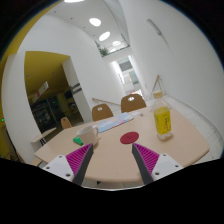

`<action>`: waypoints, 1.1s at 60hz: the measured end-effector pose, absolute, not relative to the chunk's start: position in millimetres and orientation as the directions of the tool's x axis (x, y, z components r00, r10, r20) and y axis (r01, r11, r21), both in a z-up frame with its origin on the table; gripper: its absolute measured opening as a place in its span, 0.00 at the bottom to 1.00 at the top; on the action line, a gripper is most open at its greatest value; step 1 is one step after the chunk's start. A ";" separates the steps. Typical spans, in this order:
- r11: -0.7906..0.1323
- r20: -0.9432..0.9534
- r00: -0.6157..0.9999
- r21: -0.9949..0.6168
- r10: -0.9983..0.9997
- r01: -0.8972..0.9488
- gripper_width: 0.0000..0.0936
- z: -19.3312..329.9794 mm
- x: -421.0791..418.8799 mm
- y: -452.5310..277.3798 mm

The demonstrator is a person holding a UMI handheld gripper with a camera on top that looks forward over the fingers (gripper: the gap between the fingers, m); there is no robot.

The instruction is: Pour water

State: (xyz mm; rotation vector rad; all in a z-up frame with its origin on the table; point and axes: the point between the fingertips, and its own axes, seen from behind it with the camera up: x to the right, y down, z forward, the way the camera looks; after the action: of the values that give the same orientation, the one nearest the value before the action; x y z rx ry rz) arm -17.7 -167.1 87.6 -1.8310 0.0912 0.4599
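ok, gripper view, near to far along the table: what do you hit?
Open gripper, nothing between its fingers → pink cup and red coaster, about level → keyboard → wooden chairs.

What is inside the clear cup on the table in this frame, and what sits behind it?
The cup holds yellowish liquid filling most of it; its bottom isn't discernible. Behind it stands a wooden chair, its seat hidden by the table. The gripper is open, short of the cup.

Yellow cup [163, 123], red coaster [128, 138], pink tool pads [146, 157], pale wooden table [180, 150]
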 end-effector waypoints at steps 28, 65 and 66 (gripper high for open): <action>-0.177 -0.091 0.993 -0.979 -0.073 -0.102 0.91 97.5 140.1 -56.9; -0.127 0.082 0.991 -0.990 -0.109 0.068 0.35 97.4 143.8 26.3; -0.125 0.111 0.987 -0.987 -0.118 0.096 0.35 98.1 137.5 31.4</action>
State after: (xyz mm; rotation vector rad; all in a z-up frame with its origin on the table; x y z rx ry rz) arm 137.5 31.4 98.1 -1.6866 0.0160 -0.1829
